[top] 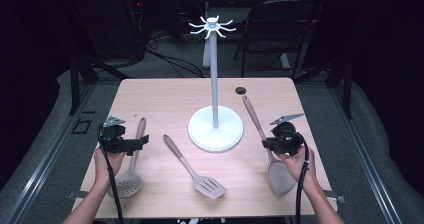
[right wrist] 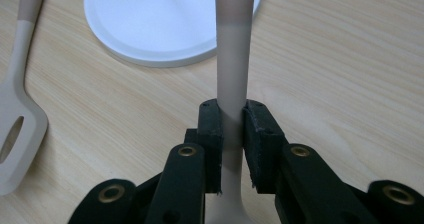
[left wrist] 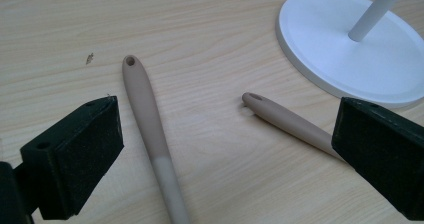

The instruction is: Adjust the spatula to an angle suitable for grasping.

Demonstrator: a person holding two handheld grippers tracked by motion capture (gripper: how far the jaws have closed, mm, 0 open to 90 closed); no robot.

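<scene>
My right gripper (right wrist: 232,111) is shut on the handle of a taupe spoon (right wrist: 233,59), near where the handle goes pale. In the high view the right gripper (top: 266,143) holds this spoon (top: 280,176) at the table's right, with the bowl toward the front edge. My left gripper (top: 144,141) stands open at the left, just above the handle of a perforated skimmer (top: 129,184). In the left gripper view the left gripper (left wrist: 227,114) has its jaws wide apart, with the skimmer handle (left wrist: 150,124) lying on the table between them, untouched. A slotted spatula (top: 210,186) lies in the middle front.
A white stand (top: 214,74) with a ring of hooks on top rises from a round base (top: 200,131) at the table's centre. The slotted spatula's handle (left wrist: 290,121) lies near that base (left wrist: 325,39). A small dark hole (top: 241,90) sits behind. A chair (top: 280,24) stands beyond the table.
</scene>
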